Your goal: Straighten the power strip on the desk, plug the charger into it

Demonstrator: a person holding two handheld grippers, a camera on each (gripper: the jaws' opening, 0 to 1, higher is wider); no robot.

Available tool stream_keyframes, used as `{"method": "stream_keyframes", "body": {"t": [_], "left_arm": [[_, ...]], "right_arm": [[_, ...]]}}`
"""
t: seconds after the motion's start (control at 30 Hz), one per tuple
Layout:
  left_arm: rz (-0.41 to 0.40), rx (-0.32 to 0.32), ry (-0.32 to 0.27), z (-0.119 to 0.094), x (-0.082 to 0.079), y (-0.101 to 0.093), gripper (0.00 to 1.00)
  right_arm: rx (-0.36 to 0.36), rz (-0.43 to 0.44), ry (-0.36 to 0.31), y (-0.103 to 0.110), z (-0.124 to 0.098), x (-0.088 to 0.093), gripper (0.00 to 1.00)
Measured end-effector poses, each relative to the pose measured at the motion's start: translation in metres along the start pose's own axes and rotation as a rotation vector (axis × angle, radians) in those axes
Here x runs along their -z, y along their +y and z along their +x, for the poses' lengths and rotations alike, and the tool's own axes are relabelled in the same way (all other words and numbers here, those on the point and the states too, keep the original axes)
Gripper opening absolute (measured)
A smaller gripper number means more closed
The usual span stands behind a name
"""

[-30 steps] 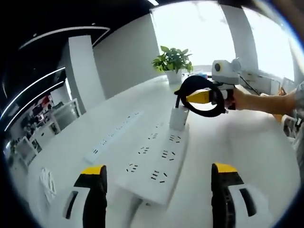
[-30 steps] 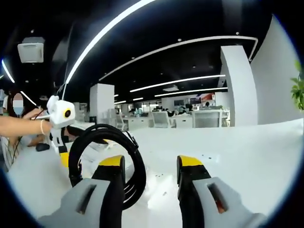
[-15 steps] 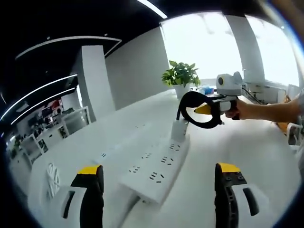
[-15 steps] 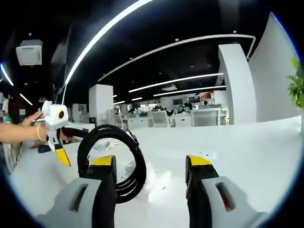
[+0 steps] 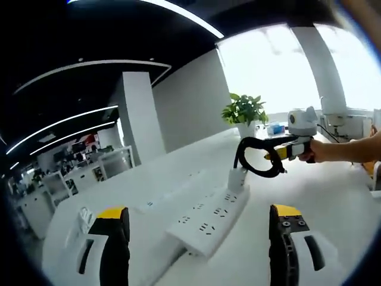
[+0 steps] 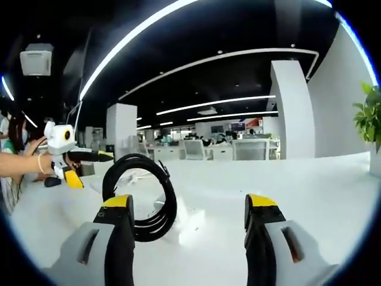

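We are looking along our left gripper, its two yellow-tipped jaws standing wide apart over the white desk. Between them the white power strip is lying diagonally. A white charger is sitting upright at the strip's far end, its coiled black cable looping above. Beyond the strip a potted plant is standing. Above the strip's far end, the right gripper is hovering by the cable, a hand gripping it.

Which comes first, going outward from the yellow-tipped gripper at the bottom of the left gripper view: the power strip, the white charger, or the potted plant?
1. Power strip: nearest to the left gripper, lying on the desk between and just beyond its jaws.
2. Charger: standing at the strip's far end, with a black cable coil above it.
3. Potted plant: farthest, at the back by the bright window.
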State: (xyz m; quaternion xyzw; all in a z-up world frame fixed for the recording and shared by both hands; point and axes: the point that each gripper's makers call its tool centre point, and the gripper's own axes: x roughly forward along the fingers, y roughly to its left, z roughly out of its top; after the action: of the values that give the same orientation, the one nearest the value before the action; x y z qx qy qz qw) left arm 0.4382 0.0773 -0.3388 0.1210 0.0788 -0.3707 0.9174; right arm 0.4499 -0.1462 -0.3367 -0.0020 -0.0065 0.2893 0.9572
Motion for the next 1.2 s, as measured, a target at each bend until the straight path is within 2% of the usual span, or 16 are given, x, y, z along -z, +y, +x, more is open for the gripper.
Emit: {"method": "stream_keyframes", "body": {"t": [0.33, 0.47, 0.83, 1.2], "left_arm": [[0.014, -0.105, -0.062, -0.013, -0.01, 0.001, 0.99], [-0.013, -0.123, -0.081, -0.017, -0.013, 0.001, 0.99], [-0.066, -0.208, -0.124, -0.034, -0.007, 0.004, 0.99], [-0.056, -0.279, -0.147, -0.055, -0.005, -0.001, 0.99]], "right_arm": [[0.003, -0.015, -0.002, 0.002, -0.011, -0.003, 0.86], [0.011, -0.032, -0.001, 0.002, -0.015, -0.001, 0.89], [0.014, -0.029, -0.017, 0.003, -0.031, -0.003, 0.95], [0.003, -0.042, -0.022, 0.014, -0.044, -0.003, 1.0]]}}
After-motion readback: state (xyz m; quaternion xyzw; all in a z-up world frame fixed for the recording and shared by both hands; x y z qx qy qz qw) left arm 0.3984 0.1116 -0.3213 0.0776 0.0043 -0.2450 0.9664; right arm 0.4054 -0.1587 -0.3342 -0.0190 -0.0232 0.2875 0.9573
